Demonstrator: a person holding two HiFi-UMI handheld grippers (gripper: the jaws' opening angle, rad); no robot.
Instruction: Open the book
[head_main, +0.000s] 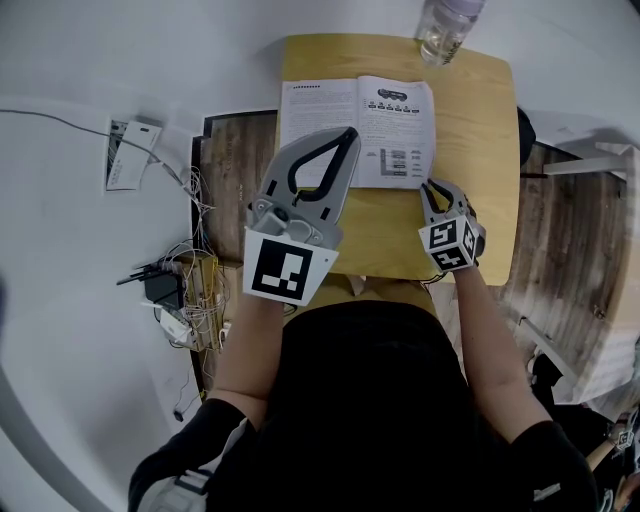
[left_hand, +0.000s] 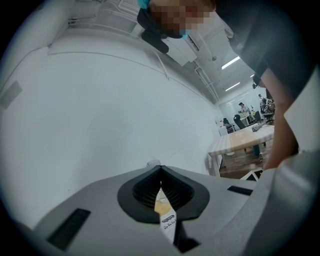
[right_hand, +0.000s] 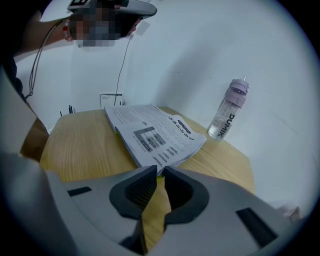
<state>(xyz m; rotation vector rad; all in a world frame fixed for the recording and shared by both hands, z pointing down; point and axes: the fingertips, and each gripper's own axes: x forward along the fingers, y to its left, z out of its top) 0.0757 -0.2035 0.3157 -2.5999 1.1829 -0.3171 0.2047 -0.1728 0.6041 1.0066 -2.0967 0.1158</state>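
Head view: a small wooden counter (head_main: 470, 200) carries the book (head_main: 360, 130), which lies open and flat with its printed pages up, at the far half of the top. A clear water bottle (head_main: 445, 25) with a pale lilac cap stands upright at the counter's far edge, just beyond the book's right page and apart from it.

Left gripper (head_main: 348, 135): held above the book's left page. In the left gripper view its fingers (left_hand: 150, 187) are pressed together at the tips, with nothing between them, and they face a plain white wall.

Right gripper (head_main: 430, 185): lowered to the book's near right corner, tilted down toward the counter. In the right gripper view its fingers (right_hand: 142, 187) stand almost together, with a narrow slit left between the tips. The book's corner lies at the mouth of that slit, and the pages stay flat.

Left of the counter, a tangle of cables (head_main: 190, 290) lies on the floor by the wall.
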